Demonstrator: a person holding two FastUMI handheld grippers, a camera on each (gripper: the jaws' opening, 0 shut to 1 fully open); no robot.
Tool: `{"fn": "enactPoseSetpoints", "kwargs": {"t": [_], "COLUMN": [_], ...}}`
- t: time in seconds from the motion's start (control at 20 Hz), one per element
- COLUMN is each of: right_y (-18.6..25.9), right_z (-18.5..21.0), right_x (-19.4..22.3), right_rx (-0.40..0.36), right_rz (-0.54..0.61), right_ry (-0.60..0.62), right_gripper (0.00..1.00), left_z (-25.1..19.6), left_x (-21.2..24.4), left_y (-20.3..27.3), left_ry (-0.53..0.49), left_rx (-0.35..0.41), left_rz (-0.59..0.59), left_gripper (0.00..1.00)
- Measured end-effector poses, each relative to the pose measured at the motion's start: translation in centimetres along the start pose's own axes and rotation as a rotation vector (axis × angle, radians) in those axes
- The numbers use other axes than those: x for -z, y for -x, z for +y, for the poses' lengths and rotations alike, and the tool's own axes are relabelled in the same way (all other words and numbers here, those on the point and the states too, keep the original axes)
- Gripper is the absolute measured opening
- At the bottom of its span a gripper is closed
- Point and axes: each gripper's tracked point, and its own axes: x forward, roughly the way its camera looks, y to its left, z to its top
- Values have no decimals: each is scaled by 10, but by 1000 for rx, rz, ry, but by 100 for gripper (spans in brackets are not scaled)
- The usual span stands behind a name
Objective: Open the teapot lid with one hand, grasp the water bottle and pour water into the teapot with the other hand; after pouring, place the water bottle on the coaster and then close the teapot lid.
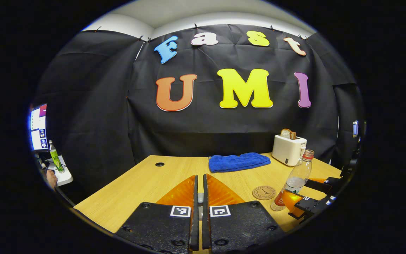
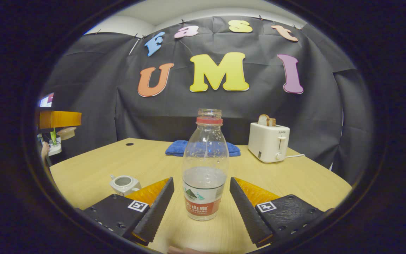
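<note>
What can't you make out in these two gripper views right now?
- Teapot lid: left gripper view, mostly hidden between the left gripper fingers.
- Teapot: right gripper view, lower part covered by the right gripper; contents too small to tell.
- Water bottle base: left gripper view, hidden behind the right gripper.
- Monitor: left gripper view, cut off by the edge.

The teapot sat partly hidden behind the right hand-held gripper. What the left hand-held gripper pinched was too slight to tell.
</note>
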Motion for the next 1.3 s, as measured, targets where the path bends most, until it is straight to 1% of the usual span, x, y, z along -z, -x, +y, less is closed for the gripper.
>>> {"fn": "enactPoseSetpoints", "kwargs": {"t": [0.05, 0.1, 0.15, 0.2, 0.3, 0.4, 0.5, 0.6, 0.7, 0.9, 0.95, 1.05, 1.2, 1.25, 1.3], "right_y": [-4, -8, -11, -12, -13, -11, -3, 6, 16, 26, 24, 20, 11, 8, 2], "right_z": [0, -2, -6, -8, -4, -6, -8, -12, -22, -52, -54, -50, -35, -30, -23], "right_x": [0, -2, -5, -7, -8, -11, -16, -21, -30, -40, -40, -36, -29, -26, -23], "right_rx": [8, 24, 46, 59, 59, 68, 95, 100, 136, 274, 289, 287, 258, 247, 237], "right_rz": [4, 1, -7, -15, -11, -14, -19, -16, -24, -34, -34, -17, 13, 21, 27], "right_ry": [1, 10, 25, 31, 32, 49, 112, 148, 214, 429, 472, 526, 594, 627, 666], "right_gripper": [95, 98, 95, 95, 96, 76, 76, 75, 76, 75, 75, 77, 76, 77, 76], "left_z": [3, 2, -3, -5, 0, 3, 7, 13, 16, 23, 24, 23, 26, 28, 31], "left_x": [2, 3, 4, 6, 7, 10, 13, 15, 11, 0, -2, -5, -8, -9, -11], "left_y": [1, 1, 1, 0, -3, -2, -2, -2, 1, 8, 11, 12, 15, 16, 15], "left_ry": [-11, -19, -22, -22, -13, -9, -14, -11, -7, 0, -1, 2, 2, 0, -3], "left_rx": [1, 17, 41, 52, 51, 58, 60, 61, 67, 68, 70, 82, 86, 84, 76], "left_rz": [6, 13, 19, 27, 39, 44, 56, 68, 58, 25, 18, 7, -5, -11, -19], "left_gripper": [6, 6, 6, 6, 6, 6, 6, 6, 6, 6, 6, 6, 5, 5, 6]}}
